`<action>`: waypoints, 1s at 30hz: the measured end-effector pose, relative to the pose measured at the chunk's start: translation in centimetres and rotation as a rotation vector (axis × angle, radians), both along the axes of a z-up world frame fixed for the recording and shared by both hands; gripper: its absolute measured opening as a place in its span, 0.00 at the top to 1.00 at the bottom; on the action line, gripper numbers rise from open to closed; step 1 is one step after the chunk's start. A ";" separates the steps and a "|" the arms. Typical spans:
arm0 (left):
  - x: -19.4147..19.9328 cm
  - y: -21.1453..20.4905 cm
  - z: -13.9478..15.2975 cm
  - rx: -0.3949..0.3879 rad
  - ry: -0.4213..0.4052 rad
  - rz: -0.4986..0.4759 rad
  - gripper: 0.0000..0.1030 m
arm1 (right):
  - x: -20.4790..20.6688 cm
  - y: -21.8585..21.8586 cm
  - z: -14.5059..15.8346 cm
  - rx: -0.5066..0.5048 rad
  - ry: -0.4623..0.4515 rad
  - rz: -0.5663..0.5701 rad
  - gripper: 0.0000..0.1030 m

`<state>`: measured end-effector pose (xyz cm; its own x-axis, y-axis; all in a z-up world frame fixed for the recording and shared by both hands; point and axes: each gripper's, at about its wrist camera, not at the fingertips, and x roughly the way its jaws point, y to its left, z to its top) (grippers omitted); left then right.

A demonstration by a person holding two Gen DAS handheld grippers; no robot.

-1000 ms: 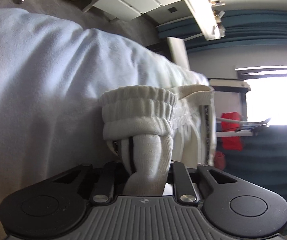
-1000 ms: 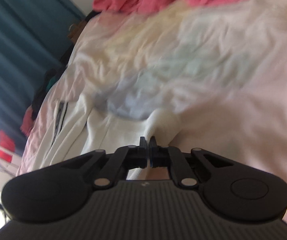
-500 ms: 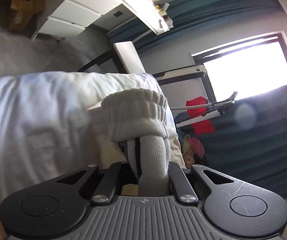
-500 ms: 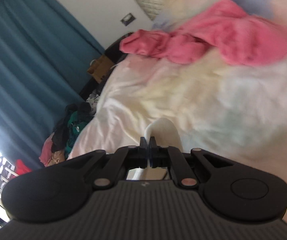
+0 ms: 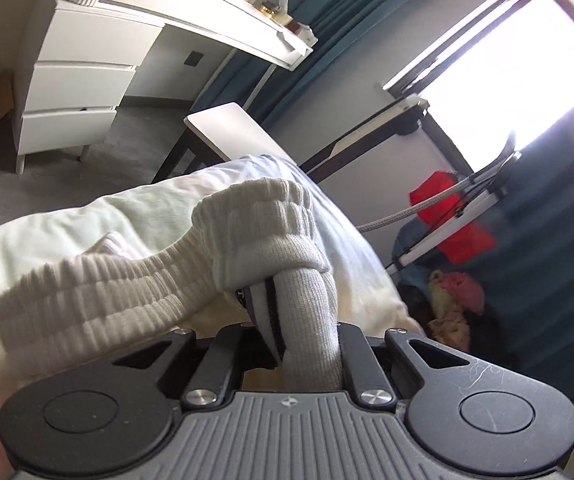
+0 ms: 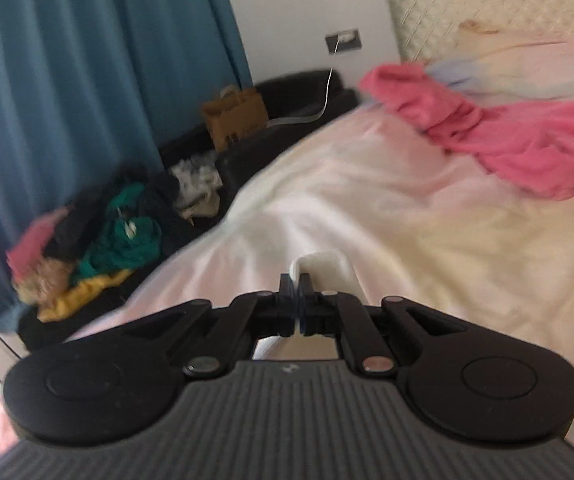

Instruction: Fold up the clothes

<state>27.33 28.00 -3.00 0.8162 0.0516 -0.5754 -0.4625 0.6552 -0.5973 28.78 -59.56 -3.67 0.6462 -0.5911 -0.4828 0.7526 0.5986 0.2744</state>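
Garment [image 5: 247, 248], a cream knit piece with a ribbed elastic band and a dark stripe, is held above the bed [image 6: 427, 216] by both tools. The left tool [image 5: 307, 344] is closed on a thick bunch of the ribbed band, its jaws held well apart by the fabric between them. The right tool [image 6: 297, 300] has its jaws almost together, pinching a thin white fold that shows just ahead of the tips; this fold appears to belong to the same garment, though neither view shows the cloth joining the two grips. From the left tool, the band runs forward and then bends off to the left, so the long axis near that grip lies across the tool's line of sight, not along it. The rest of the garment rests against the bed's white cover just beyond the left tool. The far end and overall length are hidden. Judgement: the coming move depends on drawing the two grips apart along the band, then lowering it flat onto the bed ahead of the right tool, short of the pink cloth [image 6: 507, 140] near the headboard.
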 end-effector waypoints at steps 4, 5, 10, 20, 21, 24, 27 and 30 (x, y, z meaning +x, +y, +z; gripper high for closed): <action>3.6 -1.0 -2.1 0.019 0.084 -0.001 0.87 | 2.6 -0.8 -4.3 0.035 0.055 -0.024 0.94; 4.0 -1.1 -2.4 0.022 0.100 -0.004 0.85 | 2.7 -1.1 -4.8 0.051 0.052 -0.026 0.94; 3.4 -1.3 -1.8 0.027 0.038 -0.085 0.50 | 1.8 -2.1 -5.0 0.106 0.014 0.009 0.79; -9.7 -5.5 1.6 0.009 -0.171 -0.153 0.17 | -11.7 1.8 1.0 0.065 -0.266 0.059 0.31; -11.2 -5.7 1.2 -0.035 -0.175 -0.142 0.17 | -13.4 2.4 1.0 0.078 -0.279 0.052 0.30; -15.4 -6.0 -0.4 -0.158 -0.170 -0.111 0.17 | -18.2 3.1 -0.2 0.230 -0.323 0.031 0.29; -17.8 -5.4 -1.6 -0.218 -0.128 -0.095 0.17 | -22.3 3.4 -3.2 0.446 -0.362 0.013 0.29; -19.6 -4.3 -2.7 -0.250 -0.105 -0.075 0.17 | -23.8 3.3 -6.3 0.638 -0.350 0.033 0.29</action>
<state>7.74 23.70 -5.74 0.8685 -0.1437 -0.4744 -0.3452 0.5117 -0.7868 5.01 -56.22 -10.01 0.8384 -0.2407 -0.4891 0.5413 0.2625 0.7988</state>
